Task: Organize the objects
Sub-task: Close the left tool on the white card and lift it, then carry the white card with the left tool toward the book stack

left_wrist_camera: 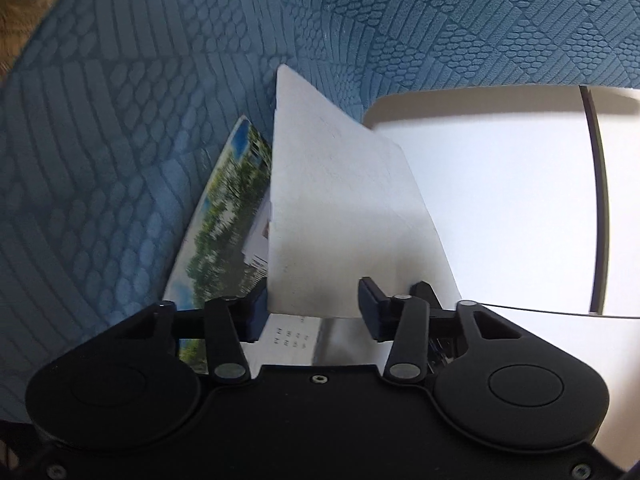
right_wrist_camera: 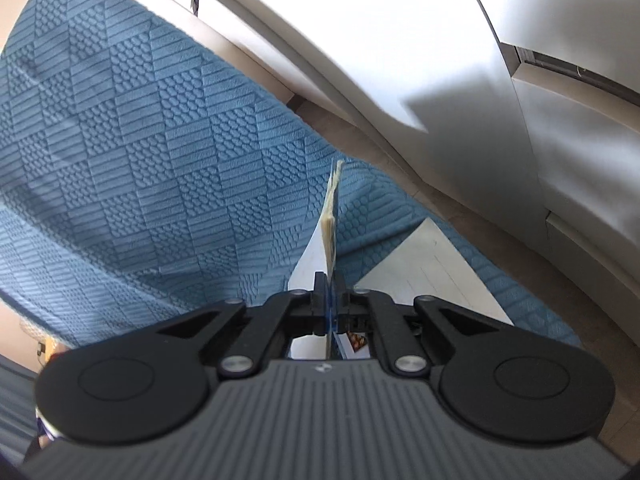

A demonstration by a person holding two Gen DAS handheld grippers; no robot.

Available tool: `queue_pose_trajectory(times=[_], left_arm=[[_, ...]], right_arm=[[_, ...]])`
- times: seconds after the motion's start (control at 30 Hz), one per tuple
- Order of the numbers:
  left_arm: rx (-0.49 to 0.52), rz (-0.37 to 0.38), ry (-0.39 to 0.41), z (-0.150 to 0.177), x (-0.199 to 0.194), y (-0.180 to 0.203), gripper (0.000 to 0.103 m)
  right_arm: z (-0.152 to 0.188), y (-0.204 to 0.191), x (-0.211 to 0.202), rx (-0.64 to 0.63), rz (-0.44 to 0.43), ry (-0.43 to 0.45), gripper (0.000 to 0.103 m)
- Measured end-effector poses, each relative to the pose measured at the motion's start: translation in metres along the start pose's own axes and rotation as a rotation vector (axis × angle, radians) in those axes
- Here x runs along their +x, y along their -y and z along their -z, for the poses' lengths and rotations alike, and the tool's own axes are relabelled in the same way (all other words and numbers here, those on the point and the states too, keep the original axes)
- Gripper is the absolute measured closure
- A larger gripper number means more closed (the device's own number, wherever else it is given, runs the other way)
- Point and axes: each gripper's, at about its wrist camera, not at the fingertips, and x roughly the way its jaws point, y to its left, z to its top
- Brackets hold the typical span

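- Blue textured fabric, quilted in squares of ribs and pebbles, covers the surface under both of our claws.
- Our left claw stands partly open around the near edge of a white sheet; the sheet sits between its pads, and we see a gap at the right pad.
- Just left of that sheet, partly under it, lies a booklet with a photo of green trees, flat on the fabric.
- Our right claw is closed tight on a thin sheaf of papers, held edge-on and upright above the fabric.
- To the right of the right claw, a white sheet rests on the fabric.
- Pale cabinet fronts rise beyond the fabric.
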Motion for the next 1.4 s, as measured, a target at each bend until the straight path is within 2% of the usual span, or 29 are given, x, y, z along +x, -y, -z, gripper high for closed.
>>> queue_pose_trajectory(times=[0.03, 0.13, 0.27, 0.33, 0.47, 0.6, 0.77, 1.1, 1.4], left_arm=[[0.02, -0.023, 0.01, 0.0, -0.004, 0.003, 0.075], [0.073, -0.046, 0.036, 0.0, -0.015, 0.01, 0.084], [0.099, -0.063, 0.092, 0.0, -0.032, 0.019, 0.085], [0.134, -0.055, 0.106, 0.001, -0.042, 0.025, 0.089], [0.209, -0.067, 0.13, 0.006, -0.06, 0.042, 0.09], [0.237, -0.066, 0.136, 0.012, -0.076, 0.053, 0.092], [0.261, -0.045, 0.153, 0.02, -0.111, 0.065, 0.092], [0.391, -0.052, 0.19, 0.031, -0.178, 0.097, 0.092], [0.374, -0.043, 0.235, 0.015, -0.239, 0.088, 0.093]], right_arm=[[0.002, 0.0, -0.001, -0.007, 0.004, -0.001, 0.099], [0.006, -0.002, -0.004, -0.028, 0.013, 0.01, 0.099], [0.014, -0.008, -0.01, -0.049, 0.03, 0.021, 0.099], [0.019, -0.013, -0.015, -0.067, 0.039, 0.029, 0.099], [0.026, -0.027, -0.028, -0.105, 0.047, 0.049, 0.099], [0.031, -0.041, -0.042, -0.131, 0.043, 0.063, 0.099], [0.037, -0.059, -0.061, -0.153, 0.033, 0.076, 0.099], [0.057, -0.108, -0.099, -0.181, 0.033, 0.125, 0.098], [0.087, -0.159, -0.102, -0.21, 0.002, 0.13, 0.098]])
